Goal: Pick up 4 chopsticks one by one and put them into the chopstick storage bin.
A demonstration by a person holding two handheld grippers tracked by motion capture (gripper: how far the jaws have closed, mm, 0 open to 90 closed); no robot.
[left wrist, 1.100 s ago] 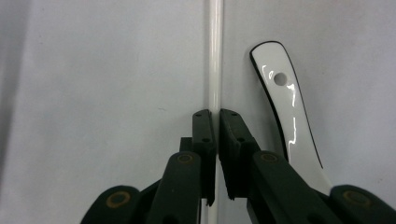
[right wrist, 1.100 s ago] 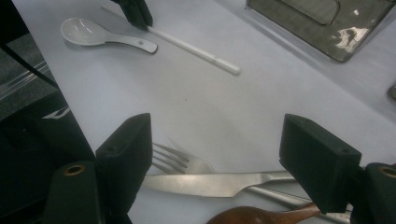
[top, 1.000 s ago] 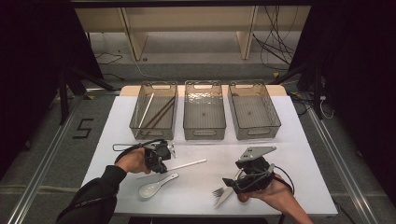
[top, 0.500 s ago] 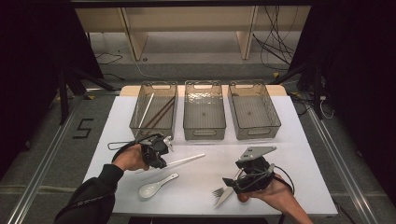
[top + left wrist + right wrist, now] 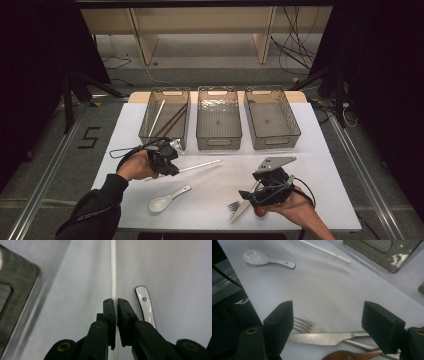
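The left gripper (image 5: 167, 161) sits at 9 o'clock on the white table (image 5: 325, 165), its black jaws clamped on a slim white plastic chopstick (image 5: 113, 270) that runs out from their tips toward 3 o'clock. A white ceramic soup spoon (image 5: 167, 199) lies just below it at 7 o'clock. At 5 o'clock the right gripper (image 5: 332, 322) hangs with its jaws wide apart over a steel table knife (image 5: 324, 338), a steel fork (image 5: 305, 327) and a brown wooden handle (image 5: 352, 355), gripping none. 3 smoky transparent plastic bins (image 5: 218, 141) stand in a row at 12 o'clock; the left one (image 5: 147, 127) holds chopsticks.
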